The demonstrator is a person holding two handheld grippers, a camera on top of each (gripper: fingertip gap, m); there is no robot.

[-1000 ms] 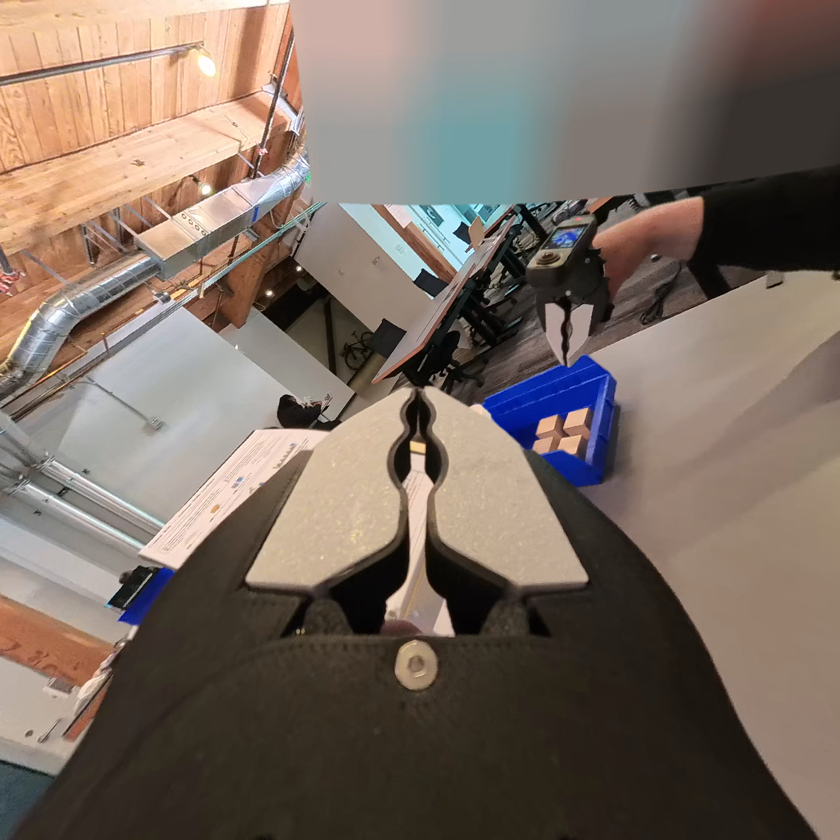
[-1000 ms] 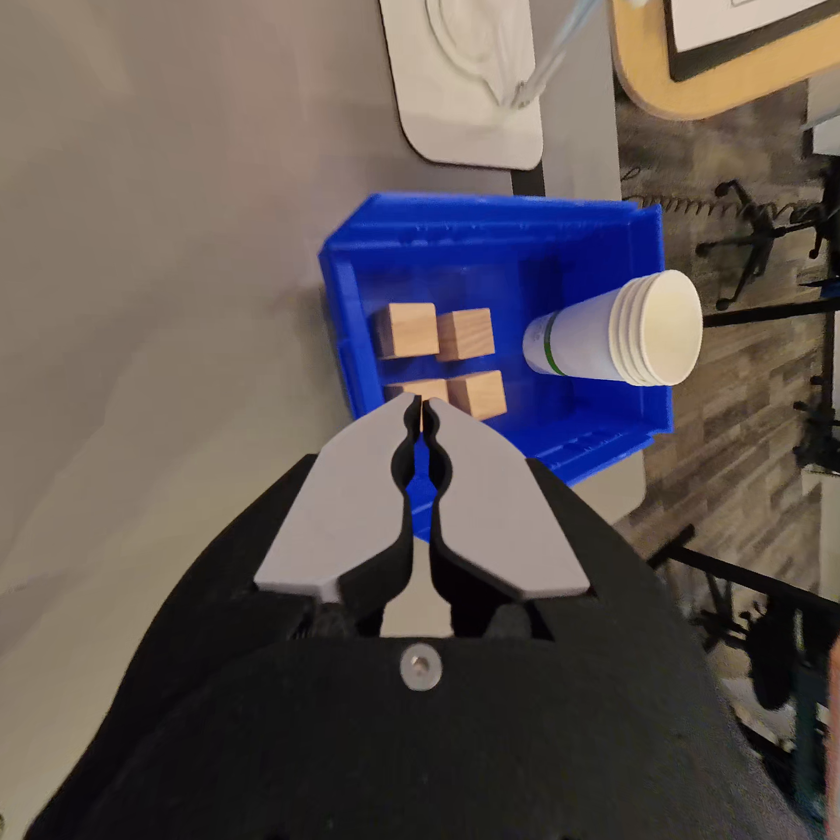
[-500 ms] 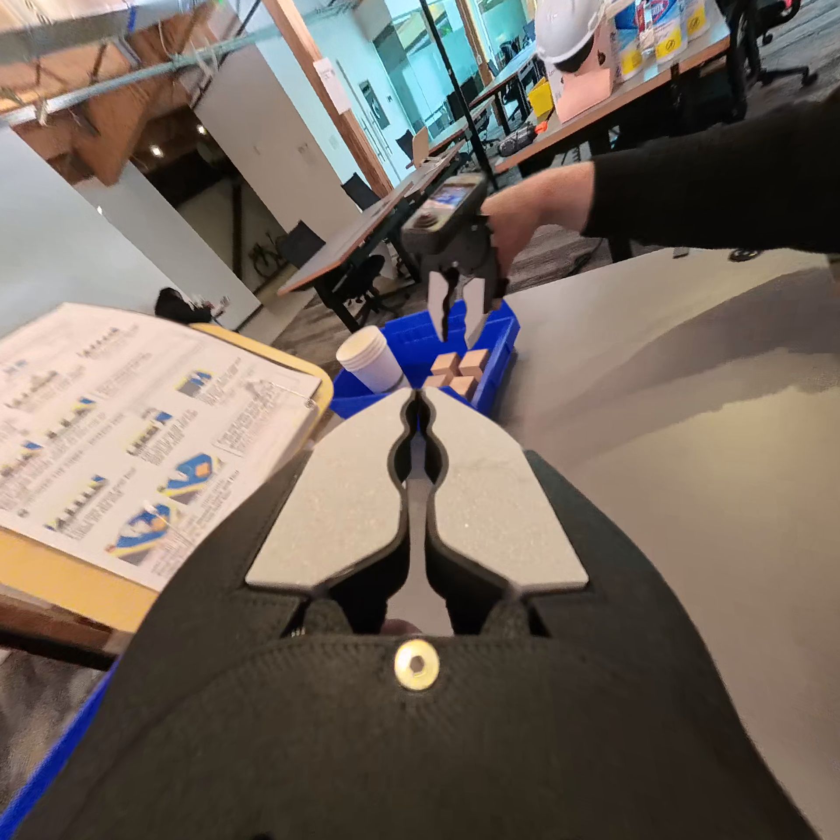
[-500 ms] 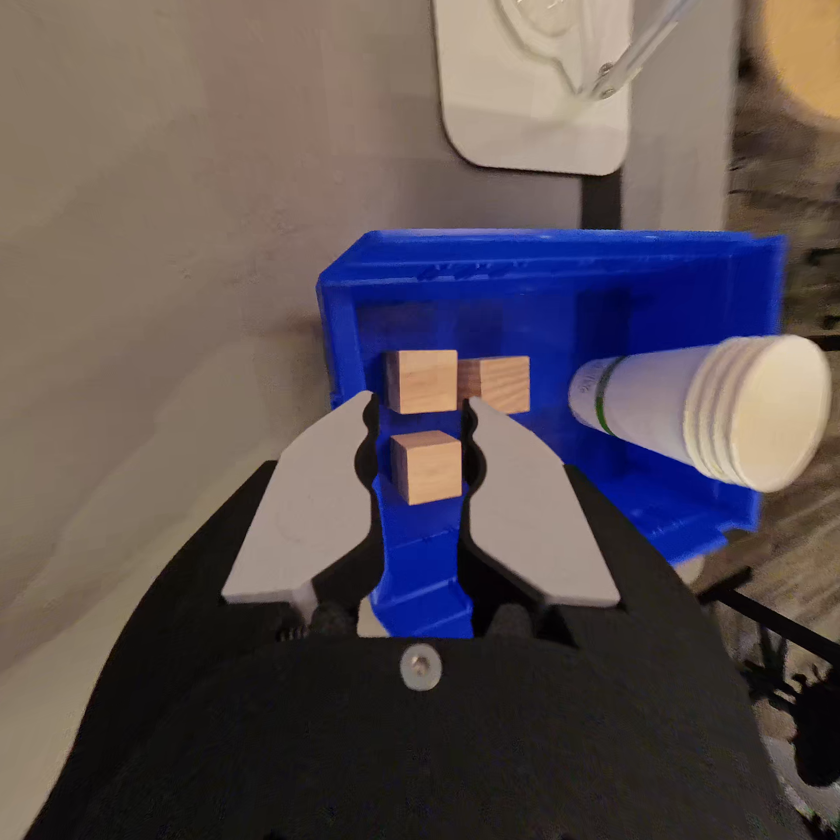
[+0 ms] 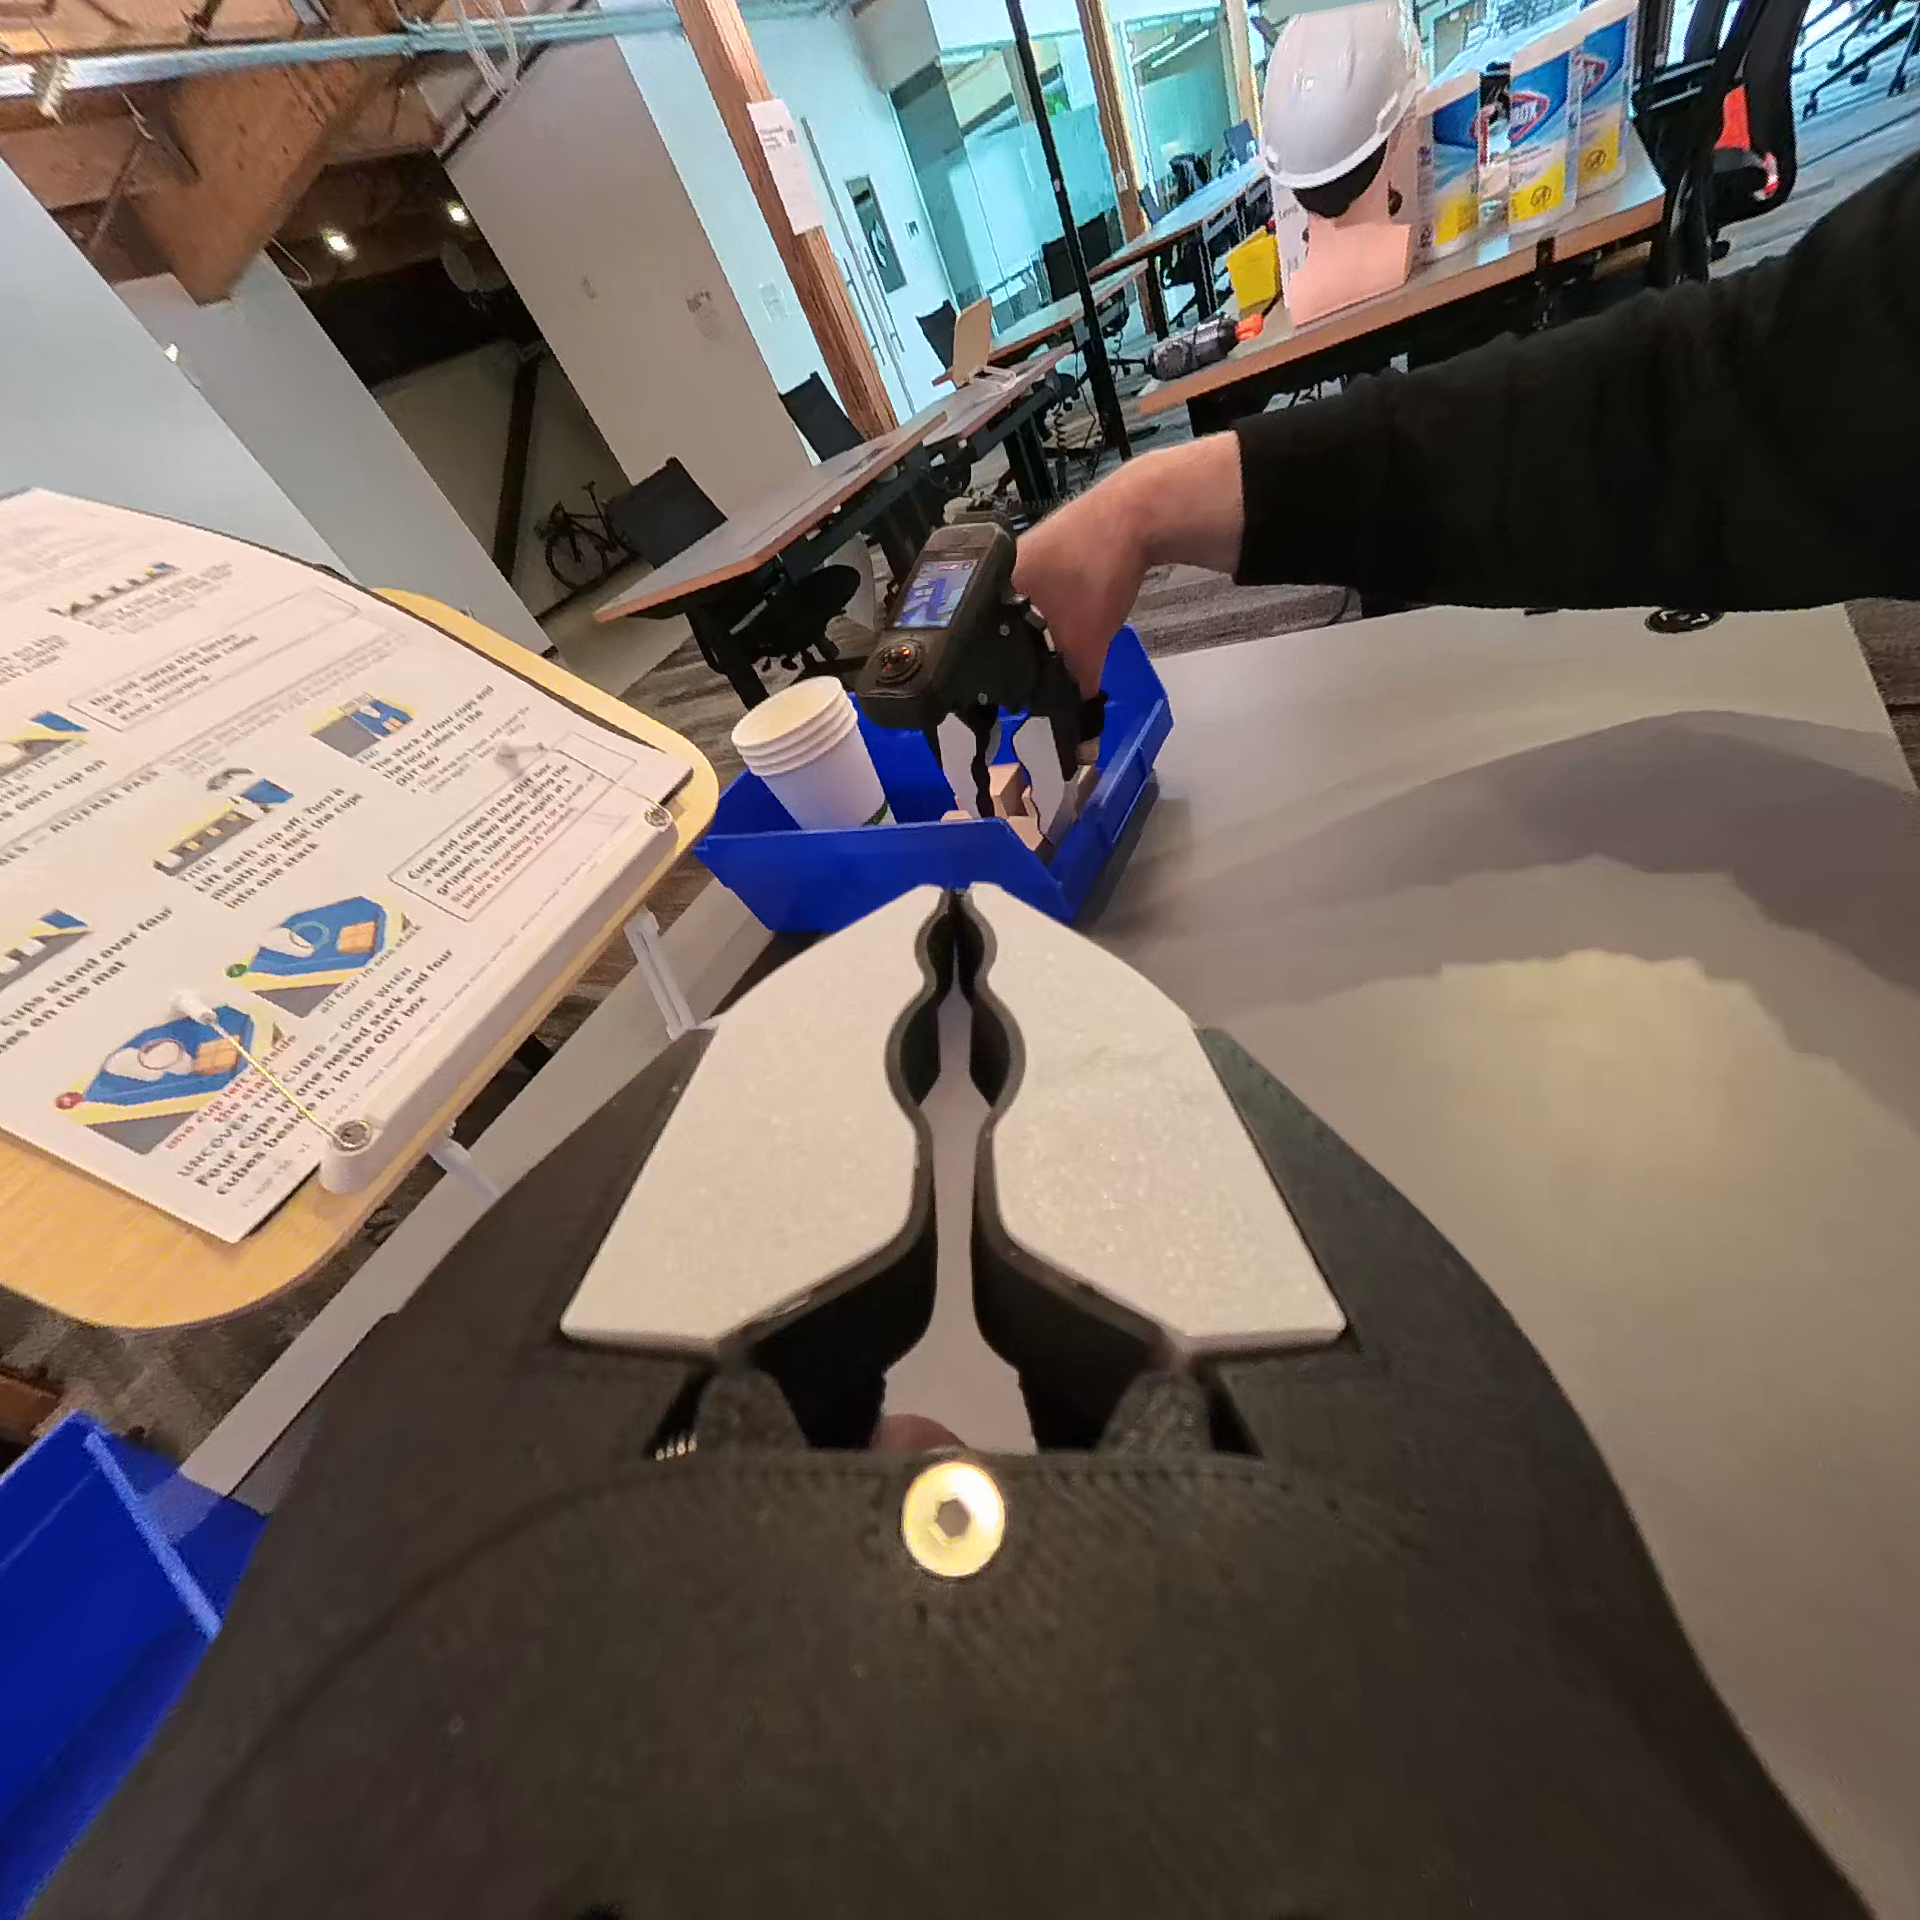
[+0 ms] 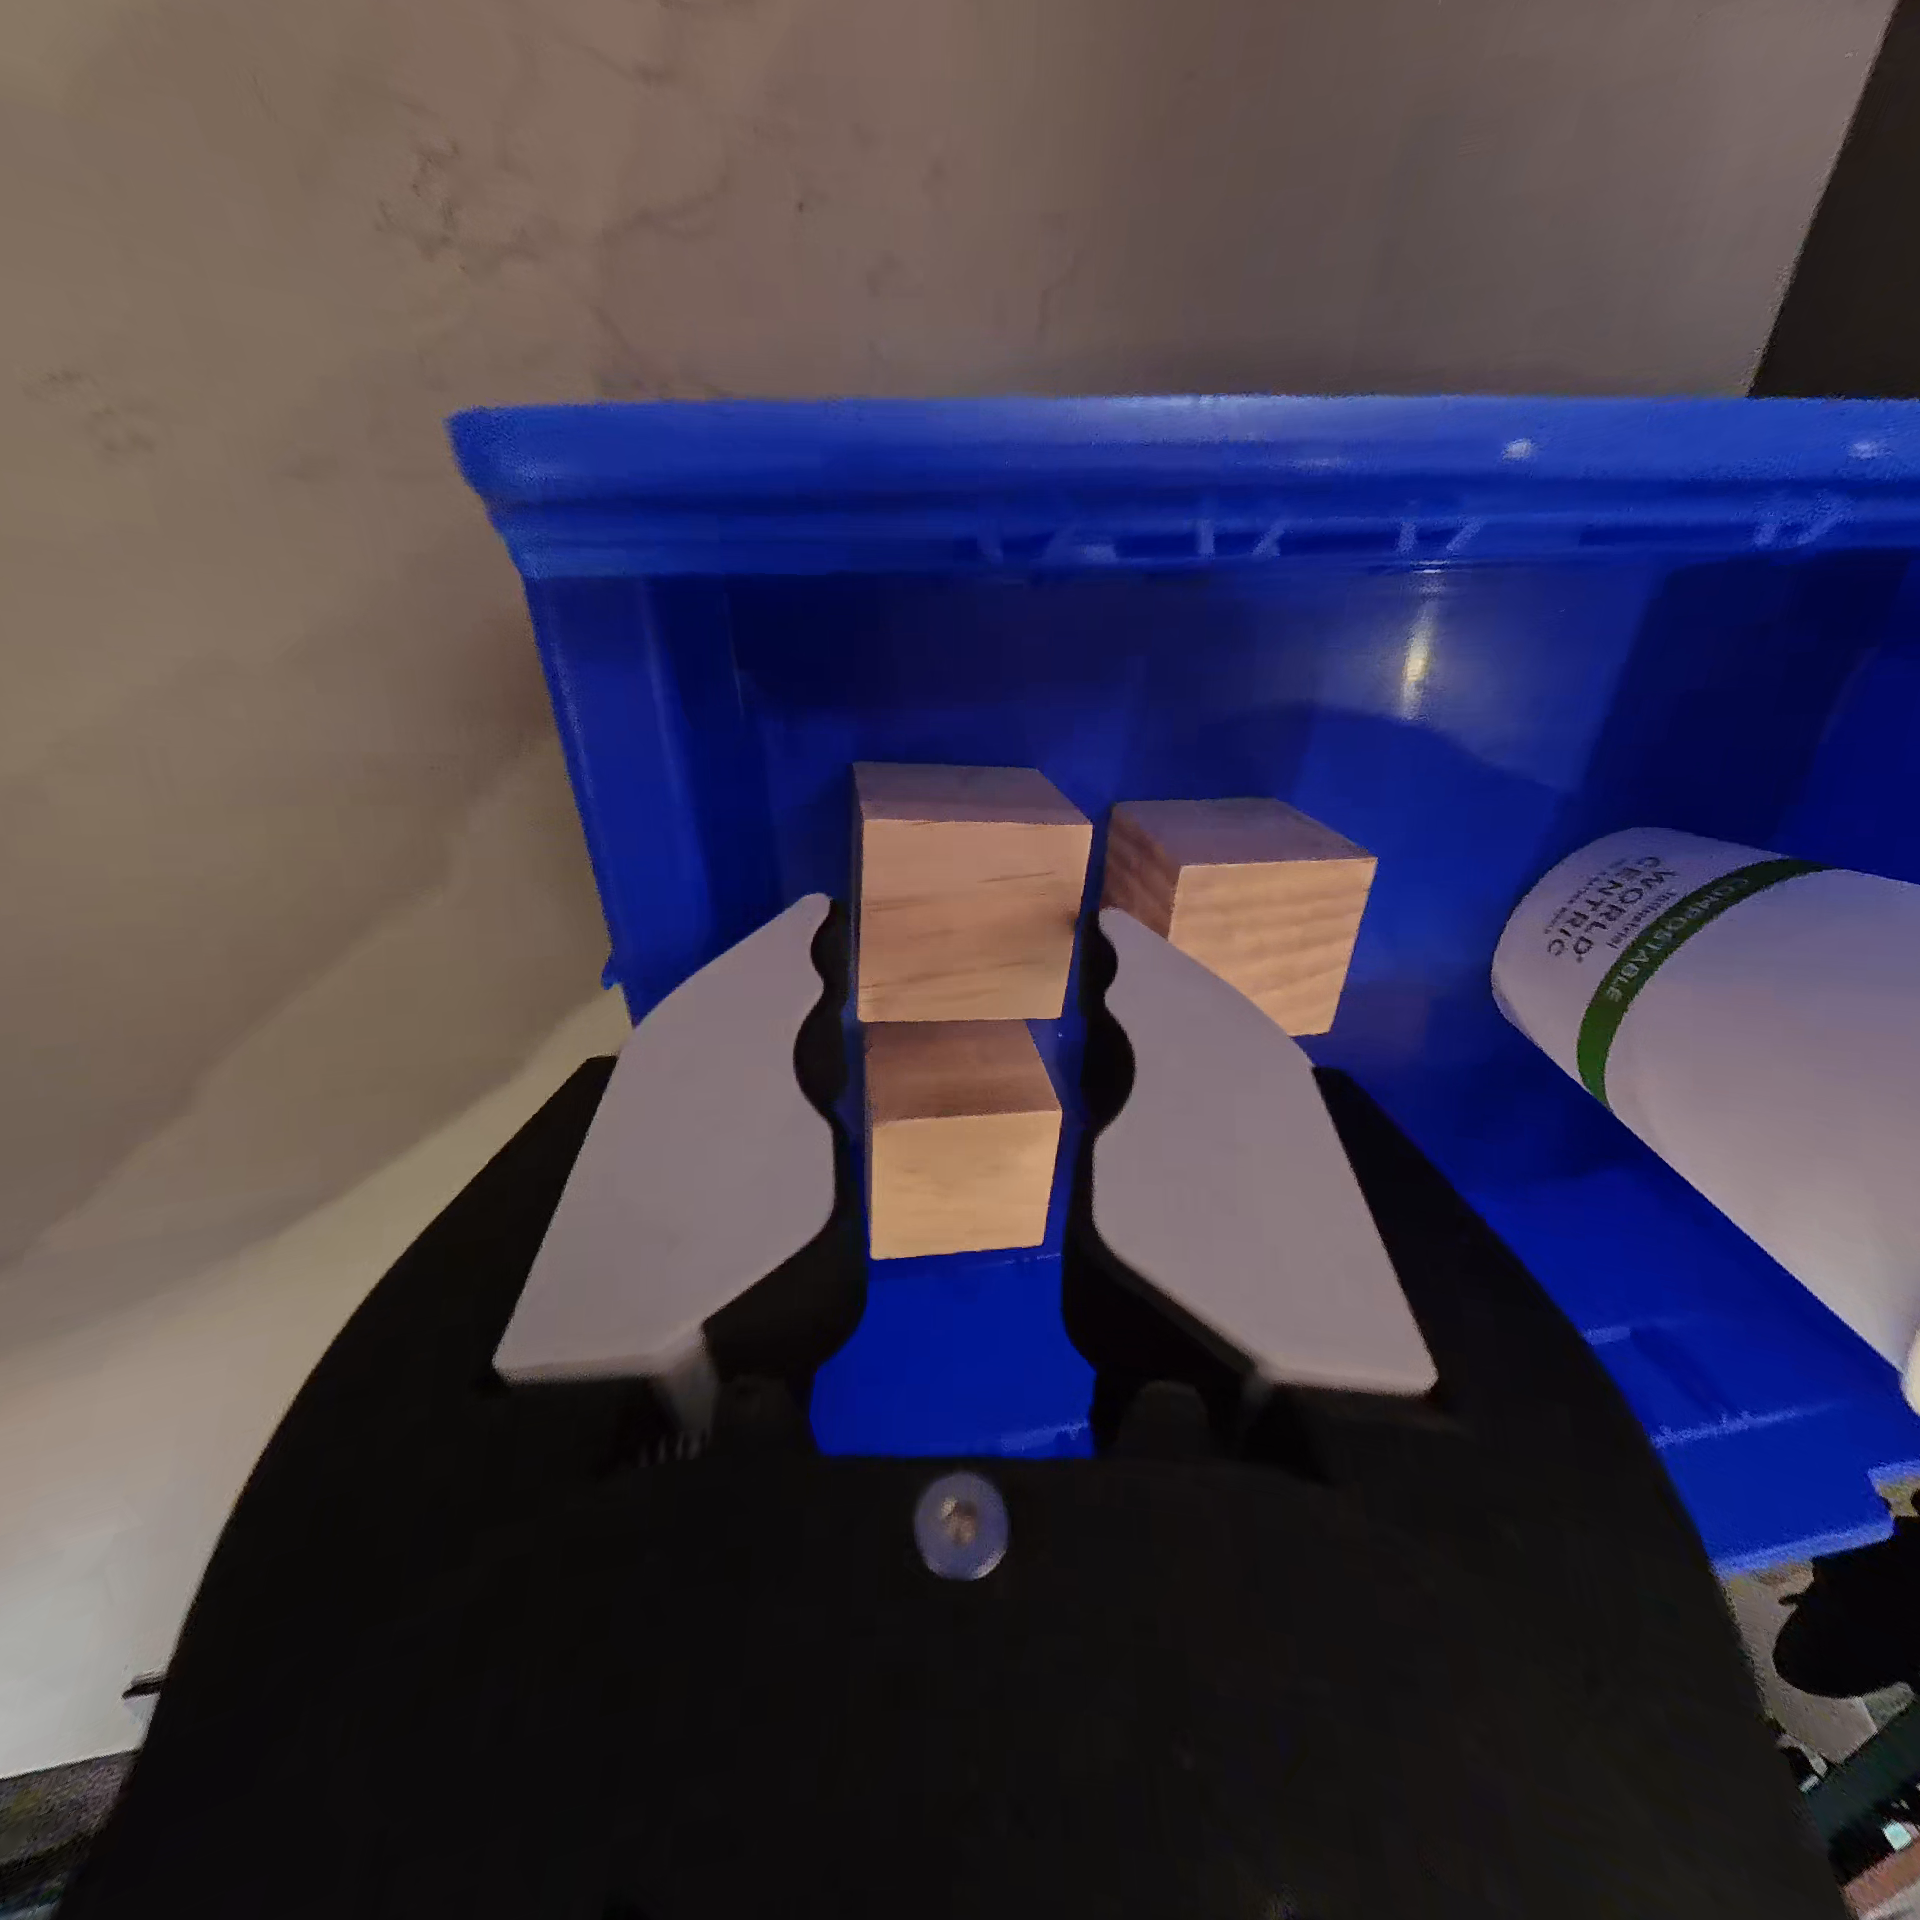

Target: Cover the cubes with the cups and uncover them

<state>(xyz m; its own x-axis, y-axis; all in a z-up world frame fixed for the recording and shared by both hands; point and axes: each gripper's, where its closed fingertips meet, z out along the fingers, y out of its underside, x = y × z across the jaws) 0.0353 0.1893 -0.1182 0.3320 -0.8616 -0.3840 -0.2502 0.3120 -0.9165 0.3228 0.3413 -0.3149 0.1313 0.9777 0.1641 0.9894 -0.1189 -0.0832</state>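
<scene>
Between spread fingers of right gripper (image 6: 961, 925), down inside blue bin (image 6: 1143, 488): nearest wooden cube (image 6: 961, 1143), second cube (image 6: 961, 894) just beyond at fingertips, not pinched. Third cube (image 6: 1247, 904) just right of right finger. Cup stack (image 6: 1714, 1039) farther right, same bin. Left gripper (image 5: 954, 904) well back over grey table (image 5: 1558, 1039), fingers pressed together, nothing held; instruction sheet (image 5: 260, 831) off its left.

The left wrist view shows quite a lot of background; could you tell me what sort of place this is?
Probably an open-plan office or lab workspace: rows of long desks with black office chairs, exposed wooden ceiling beams, and a white hard hat on one desk.
</scene>
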